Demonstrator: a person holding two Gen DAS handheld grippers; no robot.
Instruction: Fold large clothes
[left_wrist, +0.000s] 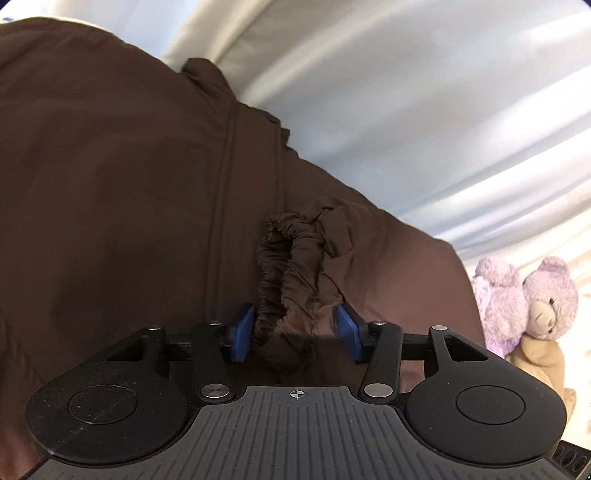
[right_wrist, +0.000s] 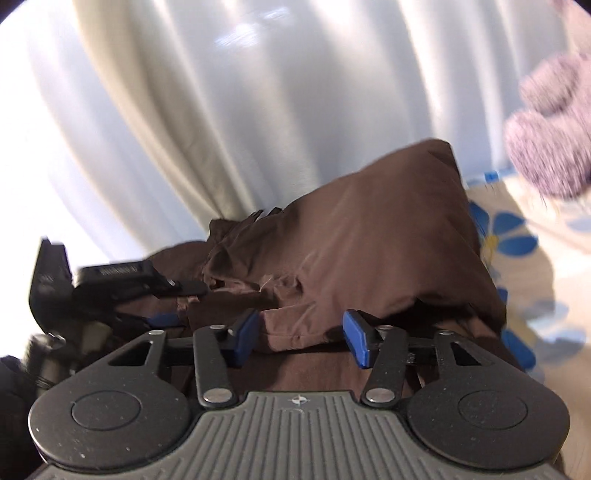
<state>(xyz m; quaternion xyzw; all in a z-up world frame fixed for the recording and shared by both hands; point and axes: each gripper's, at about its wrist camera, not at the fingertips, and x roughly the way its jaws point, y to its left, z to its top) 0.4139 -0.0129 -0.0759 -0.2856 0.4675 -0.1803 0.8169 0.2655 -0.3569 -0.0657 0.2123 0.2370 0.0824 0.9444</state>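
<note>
We see our right gripper (right_wrist: 301, 334) straddling a fold of the brown garment (right_wrist: 369, 236), the left gripper (right_wrist: 173, 299) alongside.

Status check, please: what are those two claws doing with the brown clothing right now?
Left gripper around the elastic cuff, grip unclear. Right gripper straddling a fold of the brown garment, grip unclear. Purple teddy bear alongside, not blocking.

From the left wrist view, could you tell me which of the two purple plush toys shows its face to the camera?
The right-hand purple bear: its tan muzzle and dark eye show. The other purple plush, to its left, shows only fur.
</note>
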